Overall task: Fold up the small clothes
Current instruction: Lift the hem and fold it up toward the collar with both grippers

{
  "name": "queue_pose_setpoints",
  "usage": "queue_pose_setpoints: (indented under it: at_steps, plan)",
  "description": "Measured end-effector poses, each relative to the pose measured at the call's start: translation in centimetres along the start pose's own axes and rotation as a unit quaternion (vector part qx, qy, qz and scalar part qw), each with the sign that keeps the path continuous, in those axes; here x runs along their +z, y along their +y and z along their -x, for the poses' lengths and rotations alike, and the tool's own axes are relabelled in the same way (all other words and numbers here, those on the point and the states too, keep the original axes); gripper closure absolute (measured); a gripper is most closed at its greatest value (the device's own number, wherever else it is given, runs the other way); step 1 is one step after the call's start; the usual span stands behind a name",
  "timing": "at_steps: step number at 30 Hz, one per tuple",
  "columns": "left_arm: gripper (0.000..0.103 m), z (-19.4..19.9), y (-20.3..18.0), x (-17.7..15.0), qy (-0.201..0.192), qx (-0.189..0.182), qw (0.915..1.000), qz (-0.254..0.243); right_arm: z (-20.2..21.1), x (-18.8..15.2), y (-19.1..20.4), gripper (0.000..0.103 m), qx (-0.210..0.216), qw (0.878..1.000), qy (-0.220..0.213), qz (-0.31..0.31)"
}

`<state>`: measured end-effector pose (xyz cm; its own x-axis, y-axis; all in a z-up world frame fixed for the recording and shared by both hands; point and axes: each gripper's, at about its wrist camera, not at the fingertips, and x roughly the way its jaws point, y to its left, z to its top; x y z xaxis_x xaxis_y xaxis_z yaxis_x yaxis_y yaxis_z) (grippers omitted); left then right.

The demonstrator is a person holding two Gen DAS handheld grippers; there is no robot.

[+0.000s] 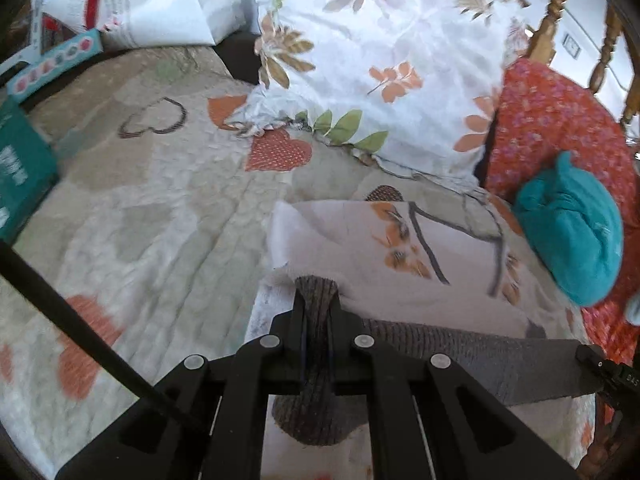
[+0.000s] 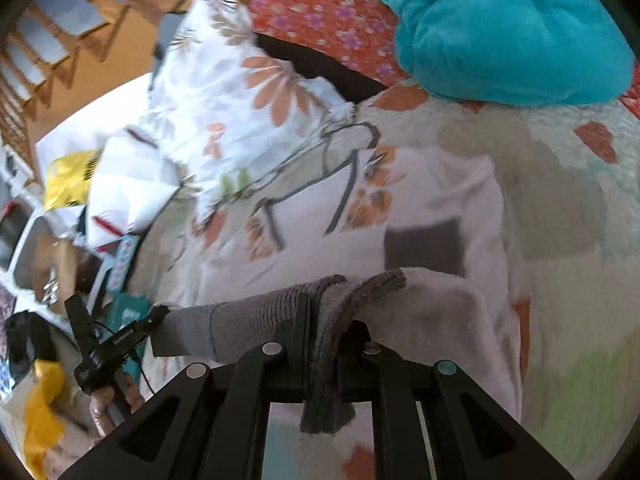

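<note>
A small pale-pink garment point(image 1: 384, 256) with an orange and grey print and a grey ribbed waistband point(image 1: 480, 356) lies on the heart-patterned quilt point(image 1: 160, 208). My left gripper point(image 1: 317, 296) is shut on one end of the waistband, lifted a little. My right gripper point(image 2: 324, 300) is shut on the other end of the waistband point(image 2: 256, 316), which stretches between both grippers. The garment's printed body point(image 2: 320, 216) hangs and lies ahead of the right gripper. The right gripper shows at the left wrist view's right edge point(image 1: 600, 364); the left gripper shows in the right wrist view point(image 2: 160, 314).
A floral white pillow point(image 1: 380, 60) and a red flowered cushion point(image 1: 552, 128) lie beyond the garment. A teal bundle of cloth point(image 1: 576, 236) sits to the right, also in the right wrist view point(image 2: 504, 36). Teal boxes point(image 1: 20, 168) stand at the left. A wooden bed rail point(image 1: 556, 8) is behind.
</note>
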<state>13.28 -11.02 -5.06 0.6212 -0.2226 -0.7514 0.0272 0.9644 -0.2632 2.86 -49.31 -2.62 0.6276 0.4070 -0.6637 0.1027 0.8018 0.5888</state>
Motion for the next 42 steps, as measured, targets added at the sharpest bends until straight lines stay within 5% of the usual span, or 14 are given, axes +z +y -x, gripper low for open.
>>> queue_pose_setpoints:
  at_steps: [6,8,10,12,17,25,28,31,32,34,35,42]
  plan:
    - [0.088,-6.3,-0.7,2.6,0.015,0.002,0.9999,0.005,-5.7,5.8,-3.2,0.087,-0.004,1.0,-0.017,-0.021]
    - [0.072,-6.9,-0.5,3.3,0.004,0.004,0.9998,0.019,-6.4,7.3,-4.1,0.044,-0.022,0.999,-0.036,-0.027]
    - [0.057,-6.8,-0.3,4.0,-0.013,0.012,0.9995,0.025,-6.6,8.1,-5.0,0.03,-0.047,0.997,-0.062,-0.029]
    - [0.048,-6.3,0.2,4.4,-0.02,0.013,0.9992,0.034,-6.8,8.4,-5.6,0.03,-0.052,0.996,-0.058,-0.033]
    - [0.048,-4.8,1.4,4.5,-0.005,-0.001,0.9984,0.056,-5.9,8.3,-6.5,0.03,-0.076,0.995,-0.049,-0.04]
    - [0.037,-0.4,2.6,2.1,0.005,0.026,0.9991,-0.033,-2.3,4.2,-5.0,0.03,-0.109,0.994,-0.008,0.029]
    - [0.037,0.2,4.3,0.3,0.034,0.031,0.9979,-0.046,-2.0,1.5,-4.5,0.032,-0.129,0.99,0.014,0.059]
    - [0.037,-0.1,5.5,-1.2,0.066,0.027,0.9962,-0.049,-2.8,-1.2,-5.1,0.037,-0.194,0.976,0.046,0.09]
    - [0.037,-0.3,5.6,-1.6,0.07,0.026,0.9958,-0.052,-3.1,-1.7,-5.4,0.062,-0.187,0.977,0.054,0.089]
    - [0.037,-0.5,5.5,-2.2,0.078,0.029,0.9946,-0.061,-2.6,-2.2,-6.2,0.088,-0.151,0.985,0.061,0.063]
    - [0.037,-0.5,5.4,-2.4,0.078,0.029,0.9946,-0.062,-1.9,-2.1,-6.5,0.092,-0.134,0.988,0.058,0.052]
    - [0.037,-1.7,3.6,-3.3,0.092,0.032,0.9924,-0.075,1.5,-2.7,-8.3,0.099,-0.206,0.975,0.064,0.05]
